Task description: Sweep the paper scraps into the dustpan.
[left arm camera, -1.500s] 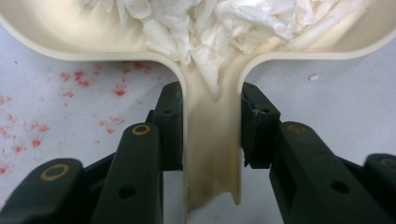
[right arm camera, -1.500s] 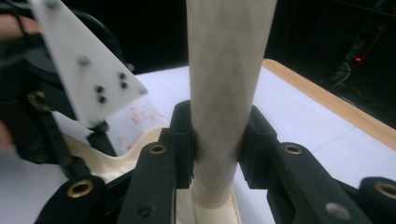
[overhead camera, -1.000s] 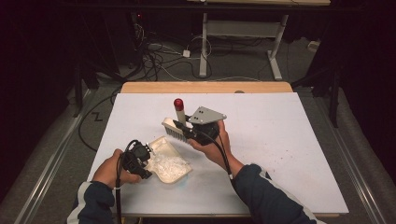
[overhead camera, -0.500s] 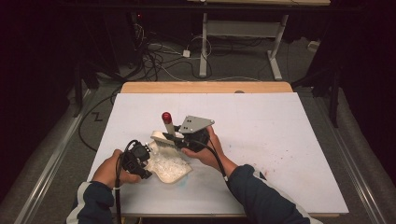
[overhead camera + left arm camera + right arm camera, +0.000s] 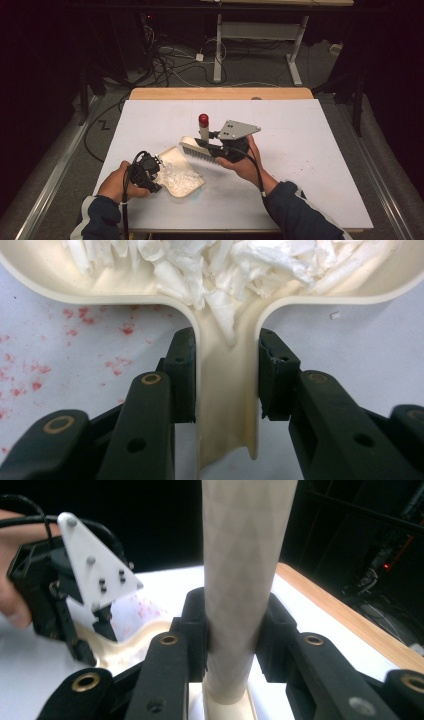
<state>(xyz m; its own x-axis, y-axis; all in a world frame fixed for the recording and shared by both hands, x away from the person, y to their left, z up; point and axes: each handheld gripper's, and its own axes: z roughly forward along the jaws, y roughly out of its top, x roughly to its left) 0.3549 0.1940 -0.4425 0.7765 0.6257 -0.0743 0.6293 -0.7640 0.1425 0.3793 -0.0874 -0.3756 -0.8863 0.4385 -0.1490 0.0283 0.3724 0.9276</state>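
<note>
- I see the worktop (image 5: pixel 310 150) covered white, with a bare wooden strip along its far edge; the right half and the far left corner lie open, with wide room for moving.
- My left gripper (image 5: pixel 145 172) sits near the near left corner. In the left gripper view its jaws are clamped on the handle of the dustpan (image 5: pixel 225 390), one pad on each side.
- The dustpan (image 5: pixel 182 175) lies flat near the near edge, left of centre. Its long axis runs from the handle at the left gripper toward the right and far side, with the wide mouth pointing that way.
- White paper shreds (image 5: pixel 177 175) are heaped inside the pan, and some reach down into the handle channel (image 5: pixel 220 315).
- My right gripper (image 5: pixel 212 142) hovers near the worktop's centre, just beyond the pan's mouth, jaws closed tight on the brush handle (image 5: pixel 242 580).
- The brush (image 5: pixel 200 147) is held with its handle upright, red tip (image 5: pixel 203 120) on top. Its head runs lengthwise left to right, with bristles facing the near edge, just above the pan's far lip.
- Faint red specks (image 5: pixel 75 340) mark the surface beside the pan handle.
</note>
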